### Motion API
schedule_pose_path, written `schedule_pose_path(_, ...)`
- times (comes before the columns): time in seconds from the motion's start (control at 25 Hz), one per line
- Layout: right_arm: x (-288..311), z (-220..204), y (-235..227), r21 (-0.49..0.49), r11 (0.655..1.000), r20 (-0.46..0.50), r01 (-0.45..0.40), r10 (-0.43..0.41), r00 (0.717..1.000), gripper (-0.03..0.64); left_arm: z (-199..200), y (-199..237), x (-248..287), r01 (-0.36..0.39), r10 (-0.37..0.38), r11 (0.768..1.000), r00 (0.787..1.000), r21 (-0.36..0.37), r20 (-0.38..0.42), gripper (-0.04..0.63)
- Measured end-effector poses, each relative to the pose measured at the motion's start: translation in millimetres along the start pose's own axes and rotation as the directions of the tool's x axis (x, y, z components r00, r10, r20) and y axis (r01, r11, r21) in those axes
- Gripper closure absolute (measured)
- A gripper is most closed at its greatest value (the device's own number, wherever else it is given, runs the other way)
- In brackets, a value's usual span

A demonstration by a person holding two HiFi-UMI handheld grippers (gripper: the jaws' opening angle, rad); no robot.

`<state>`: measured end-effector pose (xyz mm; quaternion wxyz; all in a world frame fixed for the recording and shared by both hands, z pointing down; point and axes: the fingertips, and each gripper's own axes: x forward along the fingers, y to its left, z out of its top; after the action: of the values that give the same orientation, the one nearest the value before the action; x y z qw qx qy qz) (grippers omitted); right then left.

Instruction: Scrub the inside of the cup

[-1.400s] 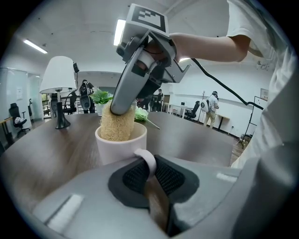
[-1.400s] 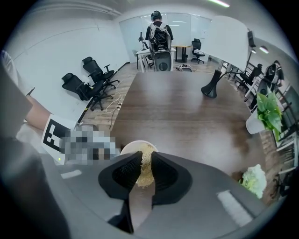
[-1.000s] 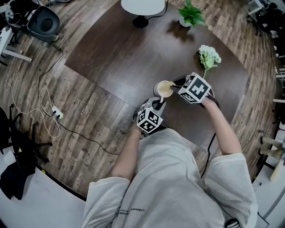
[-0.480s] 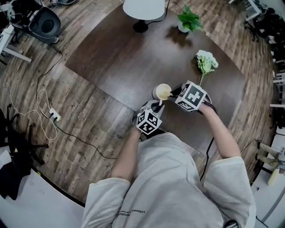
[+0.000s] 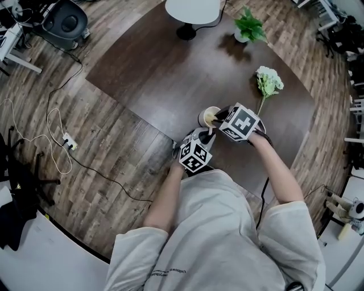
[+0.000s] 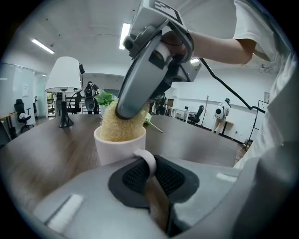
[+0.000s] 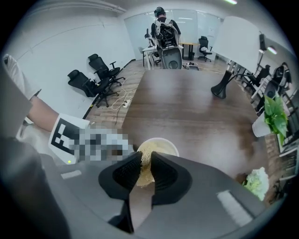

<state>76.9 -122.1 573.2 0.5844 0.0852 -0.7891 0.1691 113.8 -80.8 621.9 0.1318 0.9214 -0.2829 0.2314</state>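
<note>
In the head view, the white ceramic cup [image 5: 208, 115] stood close to the near edge of the dark brown wooden surface [image 5: 153, 68], just right of frame centre. Broad bare room lay open toward the upper left. A white flower sprig [image 5: 268, 80] lay to the right, apart from the cup. A green potted plant [image 5: 248, 25] and a white lamp [image 5: 192, 7] sat at the top. Grey-brown plank floor [image 5: 85, 131] with loose cables [image 5: 57, 136] filled the left. The left tongs [image 5: 205, 133] met the cup from below and the right tongs [image 5: 216, 118] from the right.

In the left gripper view, the left tongs were clamped on the cup's looped handle. The cup stood upright left of centre, stuffed with a pale yellow fibrous scrubbing pad [image 6: 122, 123] under the right tongs.

In the right gripper view, the right tongs pinched the pad, which dipped into the cup's mouth at lower centre. Bare surface stretched toward the top.
</note>
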Motion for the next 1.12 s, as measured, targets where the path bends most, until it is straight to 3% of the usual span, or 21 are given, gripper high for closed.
schedule_pose_path(0.24,15,6,-18,0.0,0.995,0.009,0.097,-0.097,0.995,0.534,-2,-1,-3,0.003,-0.003,1.0,1.0,0.007,-0.003,0.56)
schedule_pose_path(0.4,21,1,-19,-0.075,0.988,-0.054,0.134,-0.138,0.989,0.534,-3,0,-5,0.003,-0.003,1.0,1.0,0.004,-0.002,0.56)
schedule_pose_path(0.64,35,-6,-8,-0.181,0.979,-0.173,0.097,-0.129,0.976,0.537,-2,1,-5,-0.002,0.002,1.0,1.0,-0.006,0.005,0.56)
schedule_pose_path(0.76,39,-9,-3,-0.114,0.993,-0.195,-0.006,-0.016,0.981,0.537,-3,0,-4,0.0,0.0,1.0,1.0,-0.007,0.005,0.56)
schedule_pose_path(0.88,39,-4,-4,0.009,0.994,-0.138,-0.108,0.108,0.985,0.537,-3,0,-3,0.002,-0.001,1.0,1.0,-0.007,0.007,0.56)
schedule_pose_path(1.0,35,2,-19,0.076,0.994,-0.06,-0.083,0.087,0.994,0.537,-3,0,-3,0.004,-0.004,1.0,1.0,-0.008,0.007,0.56)
schedule_pose_path(1.12,28,-4,-26,0.023,1.0,-0.093,-0.004,0.006,0.996,0.535,-2,0,-5,0.007,-0.007,1.0,1.0,-0.008,0.007,0.56)
